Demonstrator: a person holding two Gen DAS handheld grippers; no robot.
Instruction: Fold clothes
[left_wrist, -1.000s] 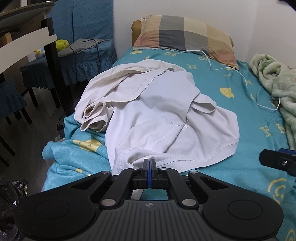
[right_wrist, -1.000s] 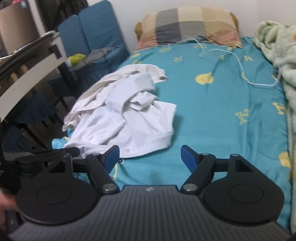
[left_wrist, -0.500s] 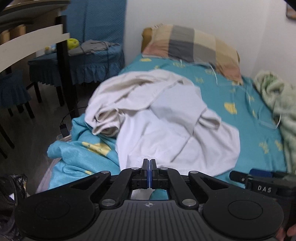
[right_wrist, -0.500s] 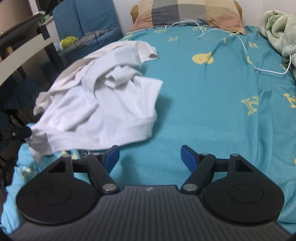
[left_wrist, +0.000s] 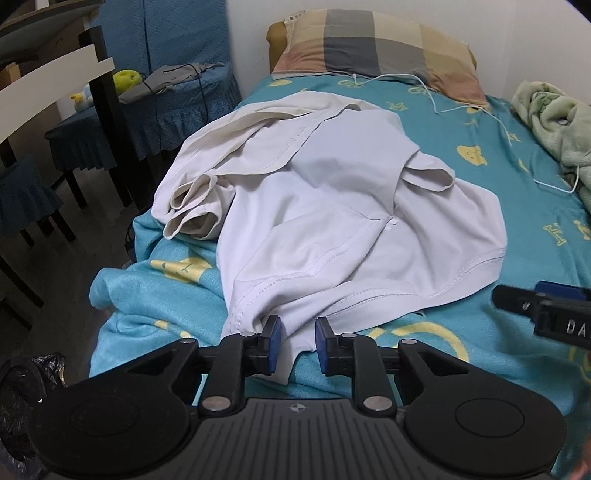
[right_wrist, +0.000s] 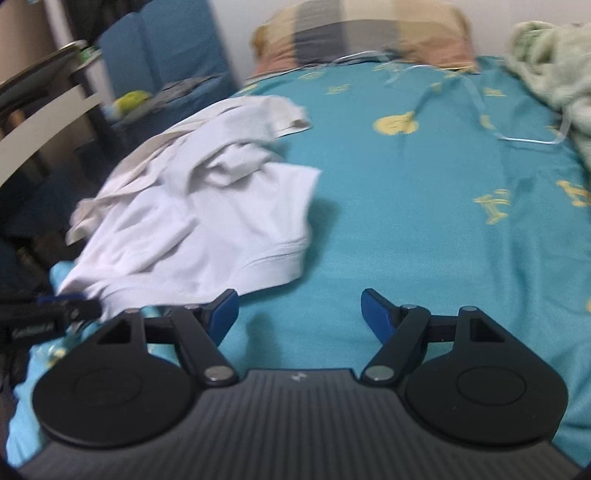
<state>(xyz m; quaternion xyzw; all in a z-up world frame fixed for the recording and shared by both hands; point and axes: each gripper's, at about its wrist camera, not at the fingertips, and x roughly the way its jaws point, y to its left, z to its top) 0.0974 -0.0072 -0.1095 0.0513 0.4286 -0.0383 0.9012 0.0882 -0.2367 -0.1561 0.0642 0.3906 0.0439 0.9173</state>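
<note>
**bedfold_99:** Teal cotton bedsheet with yellow prints takes up most of the shot. On it, toward its left edge, sits the crumpled heap of white and cream knit garments, sleeves bunched, hems curling, nothing squared up. Behind the heap, against the wall, is the plaid pillow in tan, grey and pink, with a thin white cable trailing from it across the sheet. A fuzzy pale green blanket is wadded up to the heap's right.

**tongs_guy:** So where's the folding at?

**bedfold_99:** My guess: the sorting-out part. The heap isn't flat or folded. The left black two-finger gripper with blue pads sits at the heap's near hem, jaws parted a little with a flap of white cloth hanging between them, not pinched as far as I can see. The right black gripper with blue pads is spread wide and empty, hovering over bare sheet just right of the heap's near corner; that view is blurry.

**tongs_guy:** Next move?

**bedfold_99:** Probably a firm pinch on one hem or corner, getting a single garment apart from the pile and spread flat. Both grippers are held low, pointing toward the pillow.
</note>
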